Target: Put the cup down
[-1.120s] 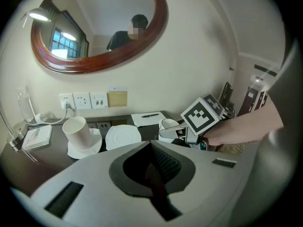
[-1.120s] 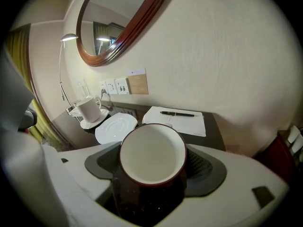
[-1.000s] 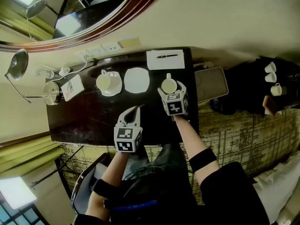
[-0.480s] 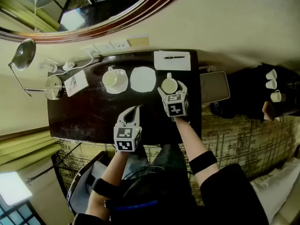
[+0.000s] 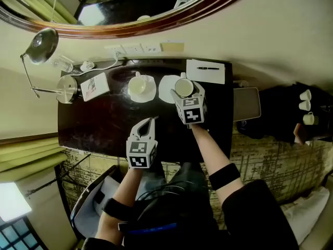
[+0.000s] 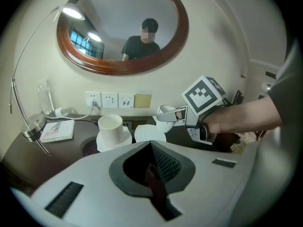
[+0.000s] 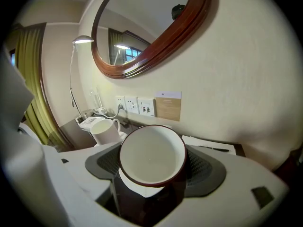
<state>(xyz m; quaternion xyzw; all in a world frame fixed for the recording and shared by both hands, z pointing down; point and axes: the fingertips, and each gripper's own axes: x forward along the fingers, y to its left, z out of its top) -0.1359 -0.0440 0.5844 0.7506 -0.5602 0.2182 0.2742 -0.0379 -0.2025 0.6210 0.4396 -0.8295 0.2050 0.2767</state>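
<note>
Left gripper view: the left gripper's (image 6: 152, 164) fingers are seen pressed together, with nothing held. Farther out, the cup (image 7: 152, 157) is clamped by its sides in the right gripper's (image 5: 185, 94) fingers, raised over an empty saucer (image 5: 165, 89) on the worktop (image 5: 104, 126). It is judged stiff, glazed, slippery and breakable; the mid-wall hold suits it. A second cup (image 5: 139, 86) stands beside, on its own saucer.

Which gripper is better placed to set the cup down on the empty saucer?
Right. The right gripper holds the cup between its jaws, close by the empty saucer. The left gripper is shut, holds nothing and sits farther from the saucer.
</note>
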